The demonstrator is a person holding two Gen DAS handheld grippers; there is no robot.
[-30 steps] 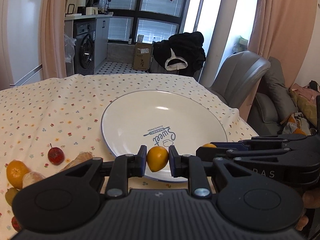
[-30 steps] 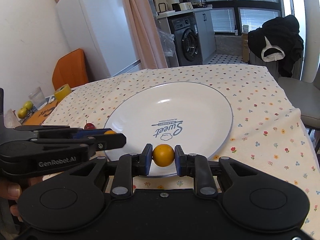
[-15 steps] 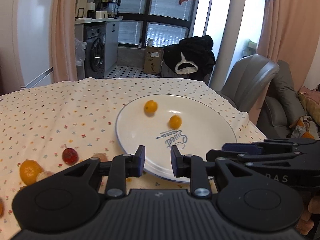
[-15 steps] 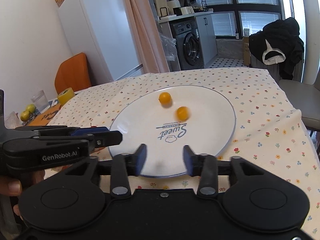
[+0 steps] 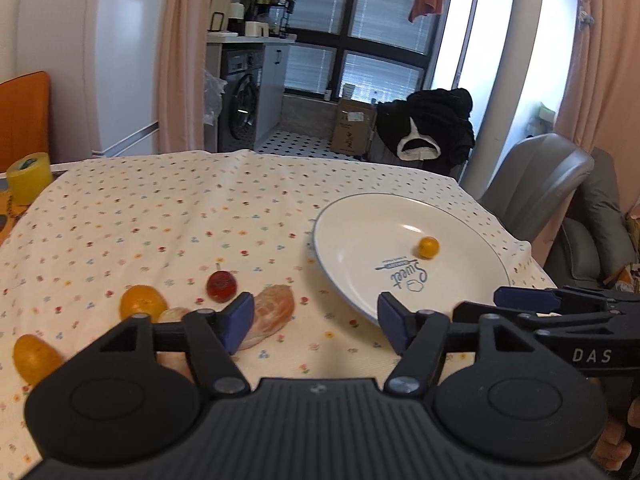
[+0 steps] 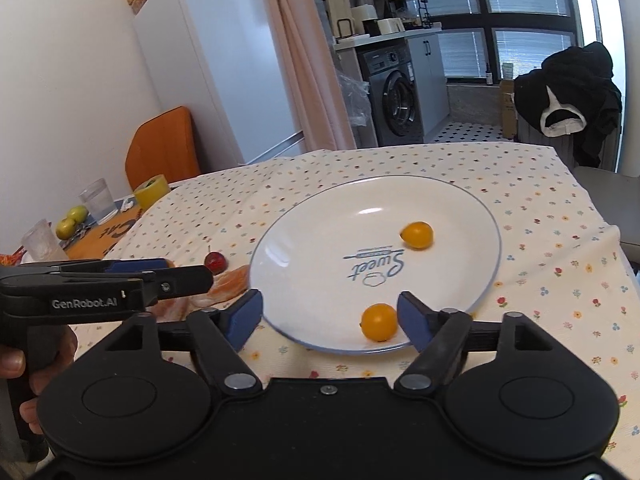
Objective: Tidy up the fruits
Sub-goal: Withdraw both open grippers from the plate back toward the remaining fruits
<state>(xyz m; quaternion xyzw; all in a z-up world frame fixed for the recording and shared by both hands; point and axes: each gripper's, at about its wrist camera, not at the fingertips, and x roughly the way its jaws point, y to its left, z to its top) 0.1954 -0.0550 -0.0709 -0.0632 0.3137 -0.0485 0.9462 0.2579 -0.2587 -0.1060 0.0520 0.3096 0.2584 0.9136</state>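
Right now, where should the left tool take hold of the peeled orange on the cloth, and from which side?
Grip the peeled orange across its narrow middle, coming from above. It lies flat and elongated beside the plate, and the open left tool already hangs just right of it.

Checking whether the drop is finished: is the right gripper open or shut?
Open. In the right wrist view the right gripper has its jaws spread wide, clamping nothing; a small orange fruit lies on the plate between them.
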